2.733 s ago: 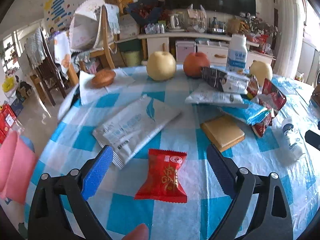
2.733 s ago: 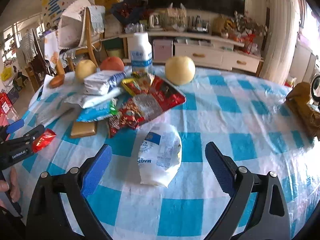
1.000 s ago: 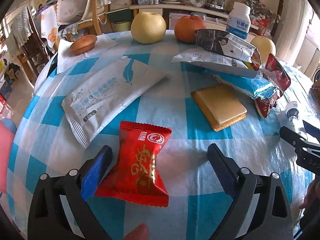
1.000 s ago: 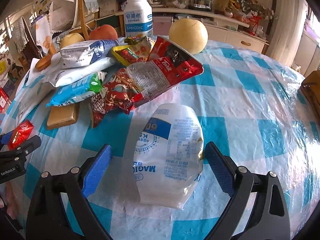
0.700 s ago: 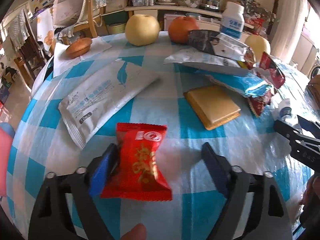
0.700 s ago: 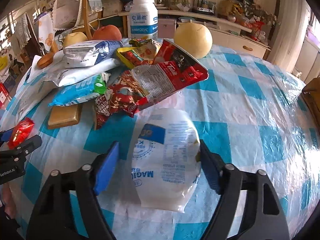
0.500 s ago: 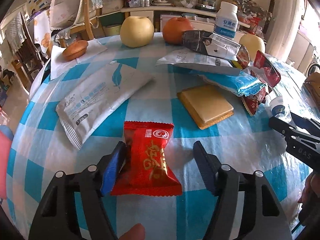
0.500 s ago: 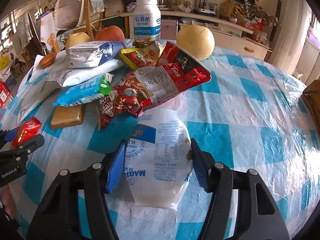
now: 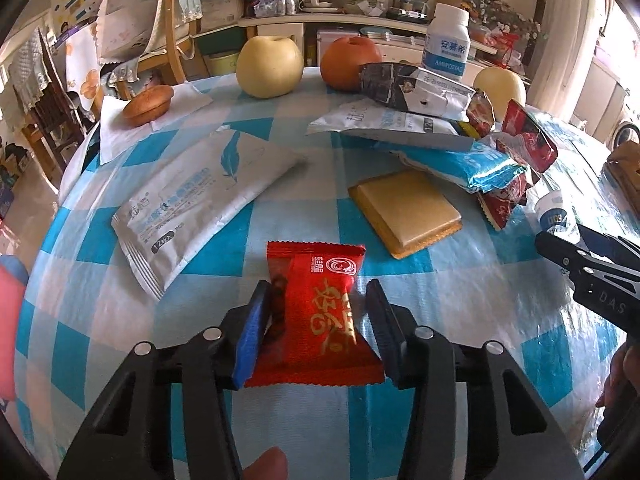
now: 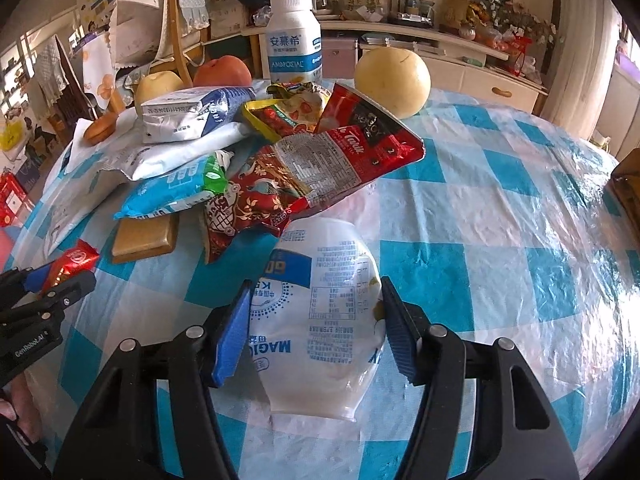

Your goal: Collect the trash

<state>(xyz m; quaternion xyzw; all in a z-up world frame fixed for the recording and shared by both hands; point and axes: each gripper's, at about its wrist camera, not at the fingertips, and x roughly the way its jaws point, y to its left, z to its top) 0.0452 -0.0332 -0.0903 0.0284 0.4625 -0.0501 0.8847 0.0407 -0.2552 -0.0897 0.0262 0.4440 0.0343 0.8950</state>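
On the blue-and-white checked surface [image 10: 500,208], our right gripper [image 10: 316,320] is clamped on the white crumpled plastic pouch [image 10: 320,300]. Our left gripper [image 9: 316,320], jaws just closing, brackets the small red foil snack packet [image 9: 320,308], both blue pads touching its sides.

Wrapper pile [image 10: 248,168] blocks ahead; bare tablecloth [image 10: 500,216] lies right.

Left hand-held gripper [image 9: 316,330]: black plastic frame showing triangular cut-outs and silver round screws at the pivots; finger pads [image 9: 252,336] showing blue, ridged. Right hand-held gripper [image 10: 314,330]: matching black frame, silver screws, blue serrated pads [image 10: 232,332]. White lettering is showing on each black body in the other's view.
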